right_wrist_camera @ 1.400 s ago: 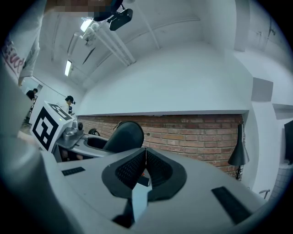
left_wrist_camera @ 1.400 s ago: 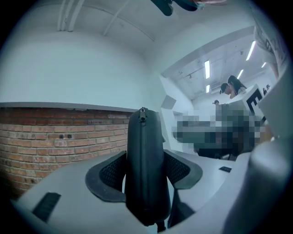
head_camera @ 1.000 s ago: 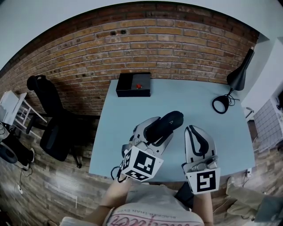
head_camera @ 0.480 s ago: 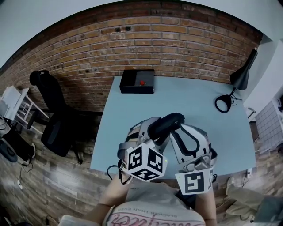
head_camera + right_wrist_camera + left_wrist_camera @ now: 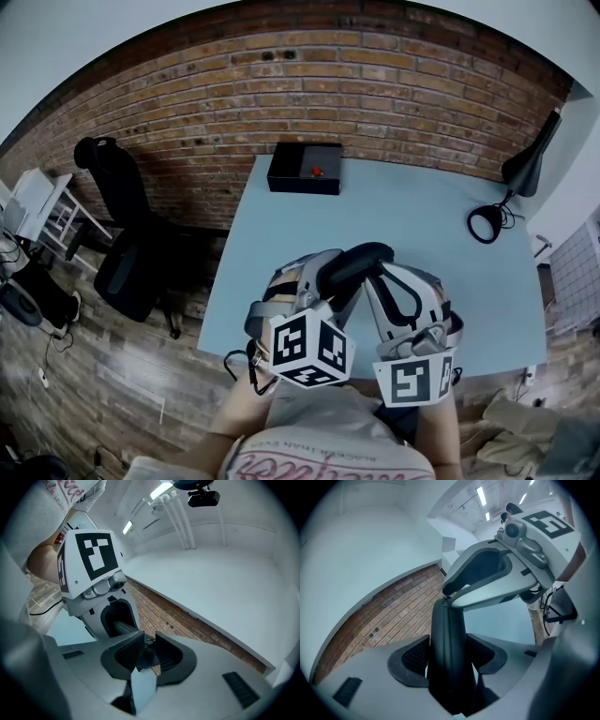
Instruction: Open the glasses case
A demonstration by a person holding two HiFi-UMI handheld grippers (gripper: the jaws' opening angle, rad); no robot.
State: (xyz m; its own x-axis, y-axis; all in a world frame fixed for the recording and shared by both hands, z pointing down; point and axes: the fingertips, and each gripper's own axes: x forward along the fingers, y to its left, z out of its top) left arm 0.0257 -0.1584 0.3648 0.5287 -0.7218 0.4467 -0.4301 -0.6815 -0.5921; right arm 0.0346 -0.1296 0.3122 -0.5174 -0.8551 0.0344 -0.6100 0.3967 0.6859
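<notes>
Nearest, above the table's (image 5: 422, 220) near edge, the black glasses case (image 5: 353, 264) is held in the air between both tools. Its lid is down, so nothing of its inside shows, and it slants with one end lifted towards the table's far side. The left hand-held gripper (image 5: 450, 654) is clamped across the case's body, with a pad pressed to each flank. It is rolled so that a corner of its marker cube points up. The right hand-held gripper (image 5: 147, 654) angles in from the table's right side and meets the case at its raised end. Its jaws have just been closing and now pinch the thin dark edge of the case between them. Its marker cube faces upward. A forearm reaches up to each tool from the table's near edge.

At the table's far edge sits a flat black box (image 5: 295, 172) with a small red thing (image 5: 316, 172) on its top. A black desk lamp (image 5: 527, 161) stands at the table's far right corner.
</notes>
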